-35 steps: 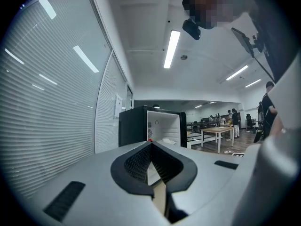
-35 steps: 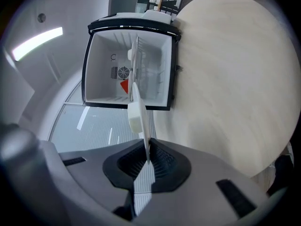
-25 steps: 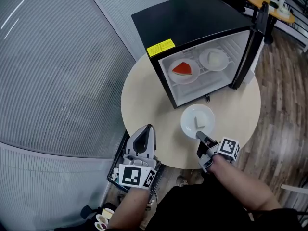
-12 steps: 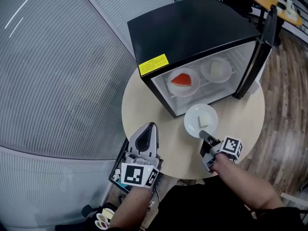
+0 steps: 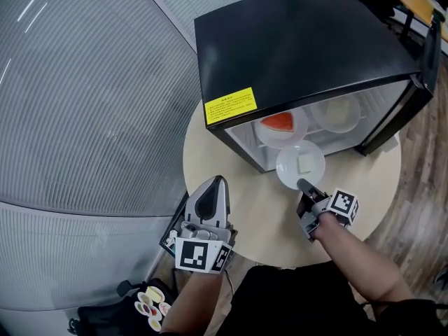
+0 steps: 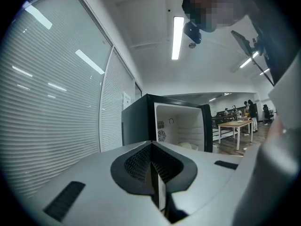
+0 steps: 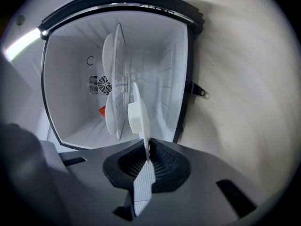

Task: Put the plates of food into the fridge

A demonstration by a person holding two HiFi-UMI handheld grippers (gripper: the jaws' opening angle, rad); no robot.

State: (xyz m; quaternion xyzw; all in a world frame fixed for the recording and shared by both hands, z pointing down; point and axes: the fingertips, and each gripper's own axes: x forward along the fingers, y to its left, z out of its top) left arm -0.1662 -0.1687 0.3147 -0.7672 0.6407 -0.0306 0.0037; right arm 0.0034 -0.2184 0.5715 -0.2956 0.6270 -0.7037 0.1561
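Observation:
A black mini fridge (image 5: 294,40) stands open on the round table (image 5: 217,152). On its shelf lie a plate with a red slice (image 5: 280,124) and a plate with pale food (image 5: 339,110). My right gripper (image 5: 306,186) is shut on the near rim of a white plate (image 5: 301,165) carrying a pale wedge, held at the fridge's mouth. The right gripper view shows that plate (image 7: 141,126) edge-on between the jaws of the right gripper (image 7: 146,150), with the fridge interior (image 7: 164,79) ahead. My left gripper (image 5: 210,200) hangs shut and empty over the table's near edge; the left gripper (image 6: 153,167) faces the fridge (image 6: 136,121).
The fridge door (image 5: 420,61) stands open at the right. A yellow label (image 5: 231,106) marks the fridge's front edge. Ribbed blinds (image 5: 77,103) fill the left side. A small palette-like object (image 5: 150,306) lies on the floor below the table.
The right gripper has carried the white plate forward from the table's middle to the fridge opening. The left gripper has stayed at the table's near edge.

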